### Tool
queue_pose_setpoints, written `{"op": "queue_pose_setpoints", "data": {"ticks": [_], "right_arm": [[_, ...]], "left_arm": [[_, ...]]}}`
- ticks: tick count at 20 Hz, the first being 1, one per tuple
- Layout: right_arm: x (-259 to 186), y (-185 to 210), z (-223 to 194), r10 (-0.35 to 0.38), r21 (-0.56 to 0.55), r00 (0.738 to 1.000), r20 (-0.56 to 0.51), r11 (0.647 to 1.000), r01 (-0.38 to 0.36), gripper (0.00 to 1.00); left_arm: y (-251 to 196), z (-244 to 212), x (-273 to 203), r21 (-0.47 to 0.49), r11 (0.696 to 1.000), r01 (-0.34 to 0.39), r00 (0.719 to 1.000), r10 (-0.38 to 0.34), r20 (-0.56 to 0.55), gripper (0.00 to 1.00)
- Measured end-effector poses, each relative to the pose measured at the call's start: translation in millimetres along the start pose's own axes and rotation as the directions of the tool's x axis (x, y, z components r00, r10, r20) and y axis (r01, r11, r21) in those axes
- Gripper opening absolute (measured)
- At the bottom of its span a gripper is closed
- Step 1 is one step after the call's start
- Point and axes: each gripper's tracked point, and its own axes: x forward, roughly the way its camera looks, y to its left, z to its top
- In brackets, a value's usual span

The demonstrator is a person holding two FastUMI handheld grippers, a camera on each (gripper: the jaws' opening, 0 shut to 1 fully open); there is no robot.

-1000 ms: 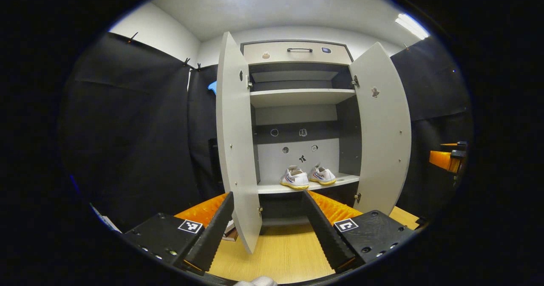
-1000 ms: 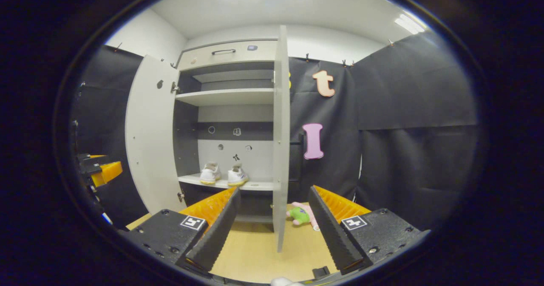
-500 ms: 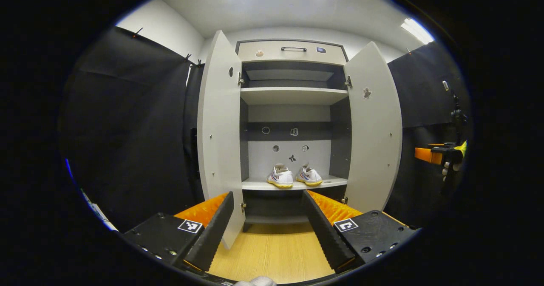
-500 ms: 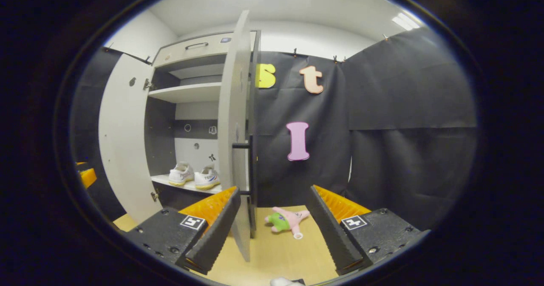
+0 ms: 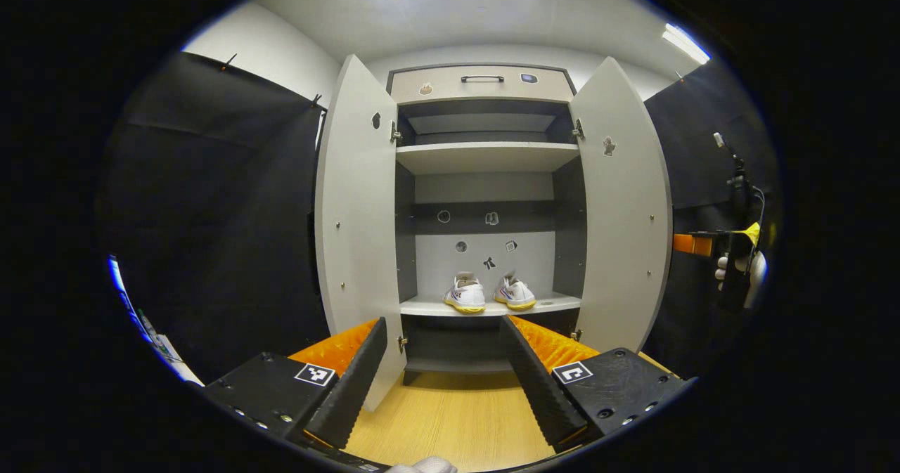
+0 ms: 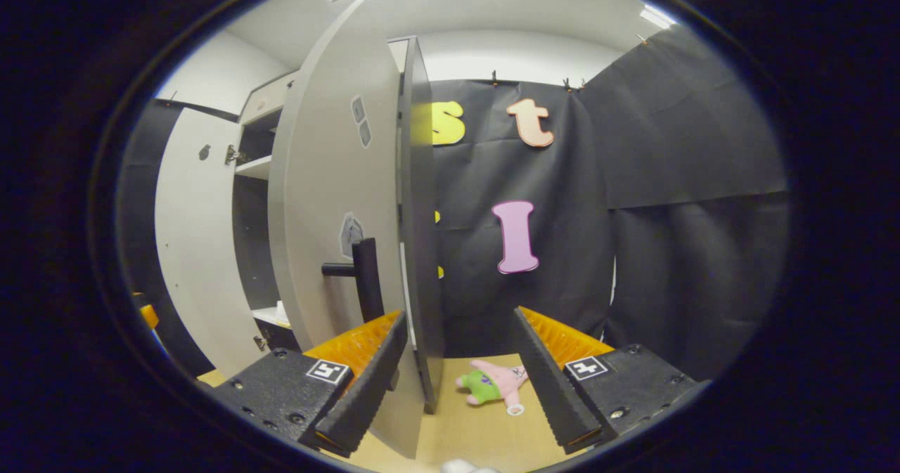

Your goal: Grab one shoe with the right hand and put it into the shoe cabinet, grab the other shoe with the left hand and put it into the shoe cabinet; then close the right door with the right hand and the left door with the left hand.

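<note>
White shoes [image 5: 489, 294] side by side on cabinet [image 5: 485, 83] shelf, doors [image 5: 622, 213] open

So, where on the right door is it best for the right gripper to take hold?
Probably the black bar handle on the right door. It stands upright, clear of the panel, so the open right gripper could come from the door's outer face.

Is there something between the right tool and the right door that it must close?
Nothing visible. The right tool is open just beside the outer face of the right door, near its handle. The plush toy lies on the floor, off to the side.
</note>
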Motion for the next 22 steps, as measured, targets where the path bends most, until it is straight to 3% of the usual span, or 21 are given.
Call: {"op": "queue_pose_setpoints", "data": {"ticks": [3,4,5,6,7,13,16,17,19,22], "right_arm": [[-0.3,15.4,0.0,0.056,-0.032,0.998,-0.013,0.998,-0.056,0.94],[0.0,25.3,-0.4,0.075,-0.039,0.997,-0.018,0.996,-0.076,0.87],[1.1,37.6,-0.6,0.095,-0.037,0.995,-0.024,0.995,-0.096,0.94],[1.8,49.8,-1.2,0.111,-0.033,0.993,-0.028,0.993,-0.112,0.94],[3.4,60.4,-2.1,0.120,-0.031,0.992,-0.034,0.992,-0.121,0.94],[19.1,119.3,-4.3,0.091,-0.026,0.995,-0.035,0.995,-0.092,0.94],[31.2,156.7,-9.7,0.124,-0.001,0.991,-0.048,0.992,-0.125,0.94],[32.0,169.1,-12.8,0.140,0.013,0.989,-0.055,0.990,-0.139,0.88],[27.9,182.1,-16.3,0.124,0.007,0.991,-0.057,0.992,-0.123,1.00],[12.9,195.1,-17.7,0.104,-0.015,0.993,-0.057,0.994,-0.105,0.99]], "left_arm": [[-5.6,-1.9,4.4,-0.010,1.000,-0.005,1.000,0.005,-0.011,0.96],[-6.0,-2.6,6.1,-0.010,1.000,-0.002,1.000,0.002,-0.015,0.96],[-4.0,-2.5,7.5,-0.006,1.000,-0.001,1.000,0.001,-0.016,0.96],[-1.4,-2.1,9.4,-0.006,1.000,0.001,1.000,-0.001,-0.015,1.00],[1.3,-1.6,10.9,-0.010,1.000,0.008,1.000,-0.008,-0.013,0.96],[41.7,3.5,11.6,-0.018,1.000,0.025,1.000,-0.025,-0.006,0.96],[68.1,3.4,11.2,-0.021,0.999,0.027,1.000,-0.028,-0.006,0.96],[73.7,2.9,11.2,-0.022,0.999,0.033,0.999,-0.033,-0.005,0.96],[86.3,1.1,11.4,-0.020,0.999,0.036,0.999,-0.036,-0.005,0.97],[98.3,-5.2,14.7,-0.029,0.998,0.063,0.998,-0.063,-0.013,0.96]]}}
